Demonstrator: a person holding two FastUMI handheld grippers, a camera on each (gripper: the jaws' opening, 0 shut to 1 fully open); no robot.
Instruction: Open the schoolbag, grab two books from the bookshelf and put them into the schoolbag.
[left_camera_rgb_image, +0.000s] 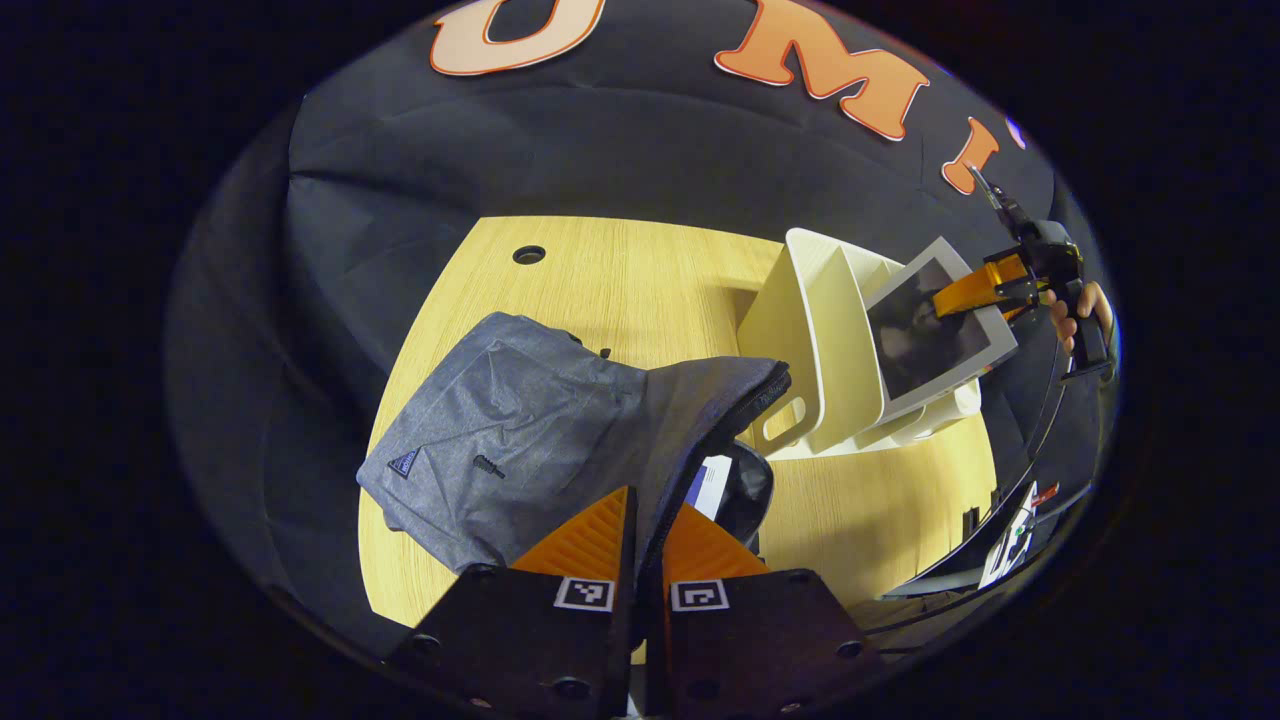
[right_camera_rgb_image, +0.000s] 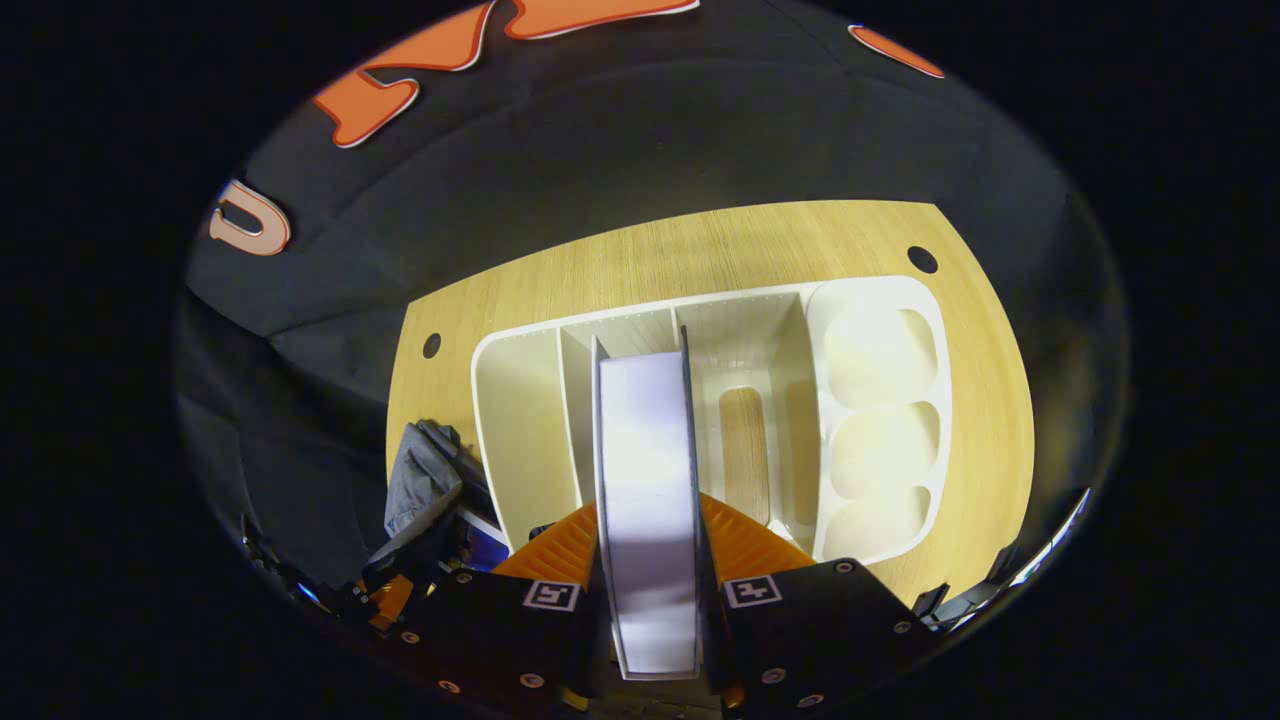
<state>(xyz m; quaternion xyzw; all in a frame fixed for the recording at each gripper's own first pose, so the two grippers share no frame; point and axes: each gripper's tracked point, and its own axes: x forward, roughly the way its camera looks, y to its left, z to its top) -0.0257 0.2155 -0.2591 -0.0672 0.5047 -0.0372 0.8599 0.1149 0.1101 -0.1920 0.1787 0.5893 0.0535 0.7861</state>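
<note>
Schoolbag (left_camera_rgb_image: 520, 440) lies flat on the wooden surface (left_camera_rgb_image: 620, 290), left of the white bookshelf (left_camera_rgb_image: 810, 340), its zipped mouth pulled open on the right side, with what looks like a first book (left_camera_rgb_image: 712, 485) already inside. Left tongs (left_camera_rgb_image: 645, 540) are clenched on the bag's opening edge, the fabric pinched between both fingers, holding the mouth up. Right tongs (right_camera_rgb_image: 648, 545) are grasping the second book (right_camera_rgb_image: 648, 480) by its edge, with both fingers pressed against its covers; from the left gripper view the book hangs lifted above the far right of the shelf, held by a hand (left_camera_rgb_image: 1085, 315). In my judgement, the main risk is the carry: the book is gripped near one edge, so it could swing or slip out on the way over. It could also catch the shelf's dividers or rim if moved sideways too low. At the bag, the soft mouth may sag if the left grip loosens, and the book would then jam against the zipper or the first book
</note>
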